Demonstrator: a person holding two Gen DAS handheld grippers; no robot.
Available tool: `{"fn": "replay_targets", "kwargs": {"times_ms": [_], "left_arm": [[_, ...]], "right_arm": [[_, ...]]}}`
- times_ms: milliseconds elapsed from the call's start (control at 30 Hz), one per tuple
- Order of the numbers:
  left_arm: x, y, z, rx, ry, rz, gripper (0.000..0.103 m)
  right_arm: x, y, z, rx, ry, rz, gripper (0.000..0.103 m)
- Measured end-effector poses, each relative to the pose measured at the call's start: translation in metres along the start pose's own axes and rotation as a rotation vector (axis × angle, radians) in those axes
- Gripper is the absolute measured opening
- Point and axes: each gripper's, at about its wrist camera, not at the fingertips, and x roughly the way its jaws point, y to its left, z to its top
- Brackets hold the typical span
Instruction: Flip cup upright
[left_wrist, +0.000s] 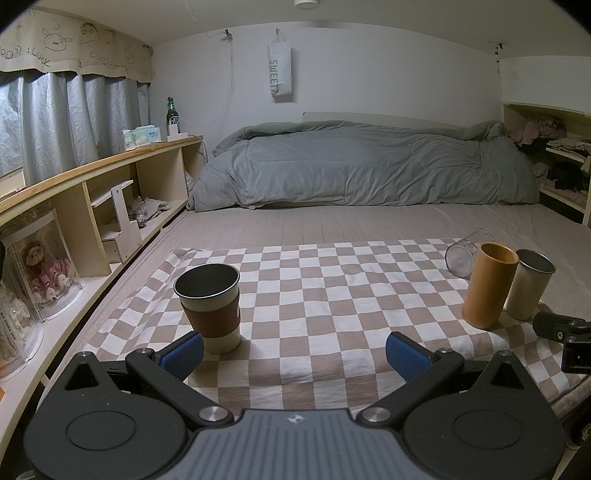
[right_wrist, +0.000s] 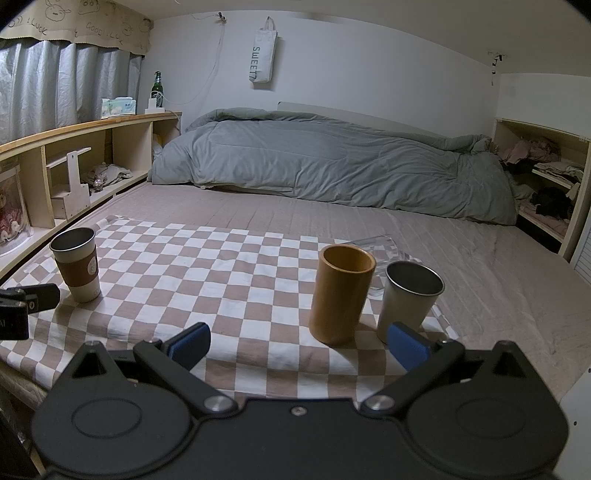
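A clear plastic cup (left_wrist: 461, 254) lies on its side at the far right of the checkered cloth (left_wrist: 314, 295), behind an upright orange cup (left_wrist: 487, 284) and a white steel cup (left_wrist: 528, 284). In the right wrist view the clear cup (right_wrist: 380, 245) is mostly hidden behind the orange cup (right_wrist: 341, 295) and the white cup (right_wrist: 410, 299). A sleeved cup (left_wrist: 210, 302) stands upright at the left, also in the right wrist view (right_wrist: 77, 262). My left gripper (left_wrist: 293, 354) is open and empty near the cloth's front edge. My right gripper (right_wrist: 299, 345) is open and empty in front of the orange cup.
A grey duvet (left_wrist: 362, 166) lies across the back of the bed. Wooden shelves (left_wrist: 92, 192) run along the left, with a bottle (left_wrist: 171, 112) and tissue box (left_wrist: 142, 136) on top. Shelves with clothes (right_wrist: 546, 184) stand at the right.
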Motion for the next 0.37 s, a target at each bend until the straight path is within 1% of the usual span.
{"fn": "replay_targets", "kwargs": {"times_ms": [367], "left_arm": [[-0.0005,-0.0023,0.0015,0.008,-0.005,-0.01,0.103]], "right_arm": [[-0.0004,0.0006,-0.0003,0.001,0.0,-0.001,0.103]]}}
